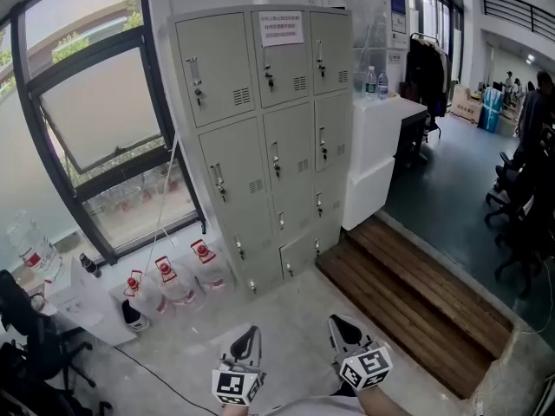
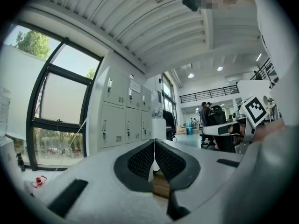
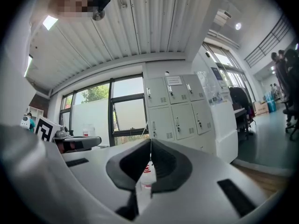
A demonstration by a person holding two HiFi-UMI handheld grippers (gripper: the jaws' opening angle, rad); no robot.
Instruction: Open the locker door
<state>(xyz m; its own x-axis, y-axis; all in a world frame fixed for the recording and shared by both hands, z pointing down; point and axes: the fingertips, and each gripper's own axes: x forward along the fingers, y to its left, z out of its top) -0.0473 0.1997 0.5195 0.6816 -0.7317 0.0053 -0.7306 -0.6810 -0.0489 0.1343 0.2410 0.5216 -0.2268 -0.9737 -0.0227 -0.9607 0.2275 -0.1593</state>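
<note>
The left gripper (image 1: 251, 333) and right gripper (image 1: 342, 324), jaws pressed together on nothing, hung low, well apart from the locker (image 1: 269, 137) at the floor's (image 1: 299, 315) far edge beside the window (image 1: 104, 120); stepping closer and spreading one pair before a door handle (image 1: 276, 160) looked the sound approach.

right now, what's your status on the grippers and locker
Left gripper and right gripper shut, empty, short of the locker. Every door closed. Water jugs stand beside it.
</note>
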